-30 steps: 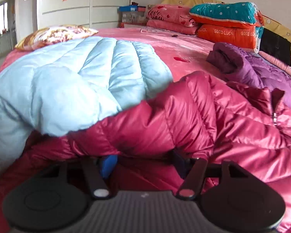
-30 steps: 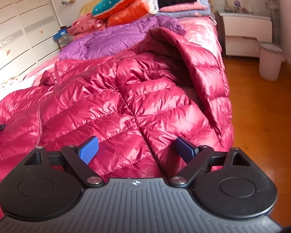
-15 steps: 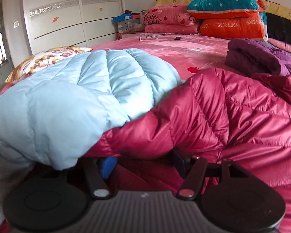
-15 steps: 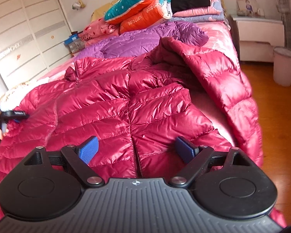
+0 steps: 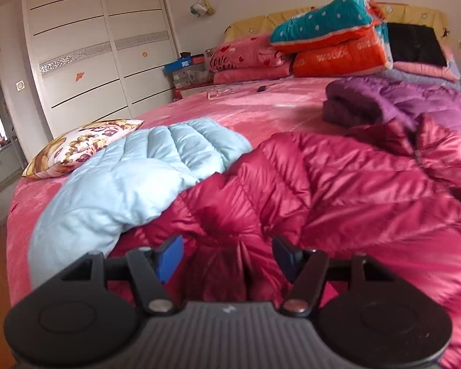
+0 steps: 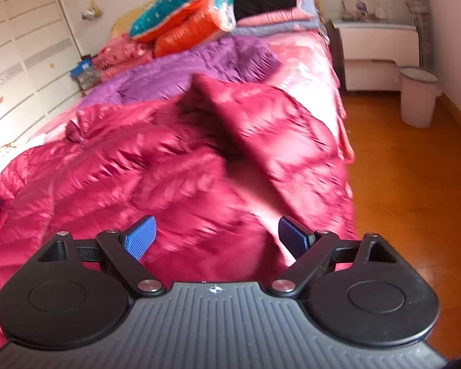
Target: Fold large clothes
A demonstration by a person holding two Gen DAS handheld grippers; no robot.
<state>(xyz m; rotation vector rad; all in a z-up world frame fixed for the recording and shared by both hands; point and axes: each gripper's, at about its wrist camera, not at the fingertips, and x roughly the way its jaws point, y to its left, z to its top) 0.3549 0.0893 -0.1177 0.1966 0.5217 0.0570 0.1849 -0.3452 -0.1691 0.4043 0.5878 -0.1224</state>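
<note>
The red down jacket lay spread across the pink bed, blurred in the right view. Both the left gripper and right gripper stood spread apart, empty; whether the fingers touched fabric, I couldn't tell.

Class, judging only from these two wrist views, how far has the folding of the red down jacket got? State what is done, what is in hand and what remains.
Done: little; the red down jacket lies spread and rumpled on the bed, one part flipped over. In hand: the left gripper is open around a bunched fold; the right gripper is open above the fabric. Left: folding it, then the light blue jacket and purple jacket.
</note>
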